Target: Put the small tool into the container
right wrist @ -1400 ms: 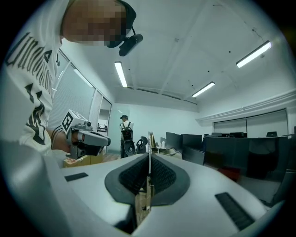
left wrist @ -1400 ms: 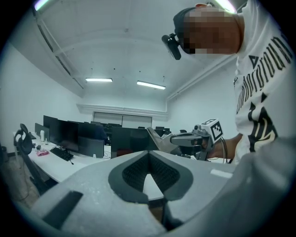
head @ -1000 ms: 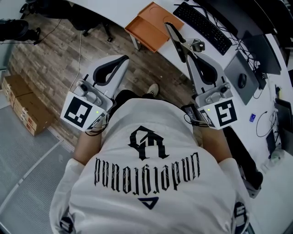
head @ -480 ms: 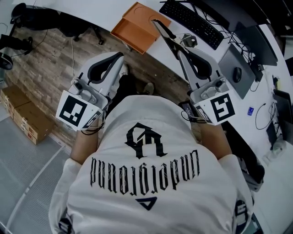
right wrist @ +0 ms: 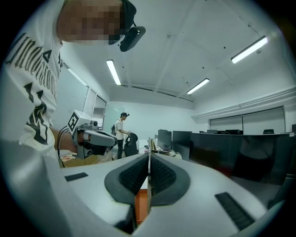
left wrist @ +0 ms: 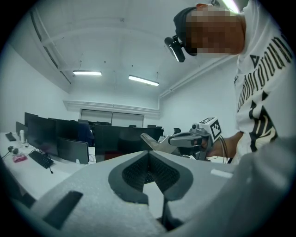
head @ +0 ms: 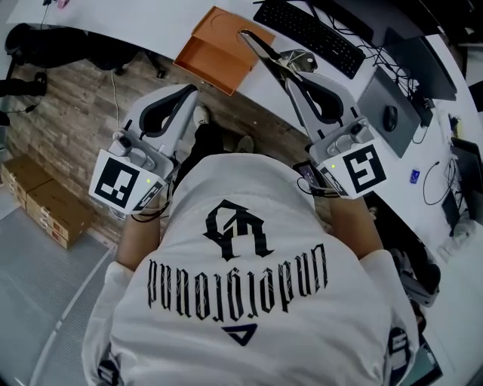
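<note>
The person wears a white short-sleeved T-shirt (head: pixel 241 301) printed with black gothic lettering, a black emblem and a small triangle. The left gripper (head: pixel 194 92) and right gripper (head: pixel 245 35) are pale grey with black pads, black-and-white marker cubes and thin black cables

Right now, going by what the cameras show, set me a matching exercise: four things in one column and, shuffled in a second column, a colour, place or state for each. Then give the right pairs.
Things
1. container
2. keyboard
3. cardboard boxes
4. right gripper

Descriptions
A. shut
B. orange, at the edge of the desk
C. on the wooden floor
D. black, further back on the desk

Pairs: 1-B, 2-D, 3-C, 4-A.
</note>
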Motion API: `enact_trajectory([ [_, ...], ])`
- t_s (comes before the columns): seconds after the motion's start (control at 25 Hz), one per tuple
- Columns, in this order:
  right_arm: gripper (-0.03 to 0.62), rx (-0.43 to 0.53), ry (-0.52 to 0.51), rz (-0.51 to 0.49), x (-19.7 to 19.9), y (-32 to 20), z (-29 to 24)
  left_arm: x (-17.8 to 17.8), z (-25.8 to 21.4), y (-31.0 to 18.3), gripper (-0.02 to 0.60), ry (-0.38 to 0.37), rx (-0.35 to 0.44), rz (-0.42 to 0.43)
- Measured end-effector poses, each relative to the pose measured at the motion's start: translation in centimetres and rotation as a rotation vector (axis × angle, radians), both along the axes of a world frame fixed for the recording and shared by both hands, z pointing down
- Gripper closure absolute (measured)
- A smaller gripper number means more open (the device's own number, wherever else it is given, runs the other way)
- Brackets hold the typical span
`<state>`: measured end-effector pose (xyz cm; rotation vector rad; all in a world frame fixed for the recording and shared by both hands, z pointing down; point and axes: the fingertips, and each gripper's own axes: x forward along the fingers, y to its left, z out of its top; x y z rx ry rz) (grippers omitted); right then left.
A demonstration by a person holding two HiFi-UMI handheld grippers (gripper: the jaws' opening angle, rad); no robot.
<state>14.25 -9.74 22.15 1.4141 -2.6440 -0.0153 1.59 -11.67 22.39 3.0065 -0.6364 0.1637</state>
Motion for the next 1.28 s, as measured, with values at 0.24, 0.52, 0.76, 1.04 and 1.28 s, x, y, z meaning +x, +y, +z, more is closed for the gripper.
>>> enact_trajectory([
  [0.24,0.579,-0.04,-0.011,0.003,-0.9,-3.3,1.0,-0.3,0.5,-3.5,0.566,-0.006,-0.018,0.022],
  [0.52,0.579,-0.096,-0.009,-0.008,-3.1,-7.6,2.8,-1.5,1.6,-8.0,0.566,-0.022,-0.043,0.038],
  [0.76,0.579,-0.162,-0.005,-0.002,-4.6,-11.5,5.8,-3.1,3.2,-12.2,0.566,-0.03,-0.089,0.047],
  [1.04,0.579,-0.237,0.002,0.006,-6.8,-15.1,9.1,-4.8,5.6,-15.8,0.566,-0.041,-0.148,0.075],
  [1.28,0.579,-0.322,0.011,0.019,-8.4,-16.9,12.6,-5.8,8.1,-17.7,0.566,-0.066,-0.209,0.113],
])
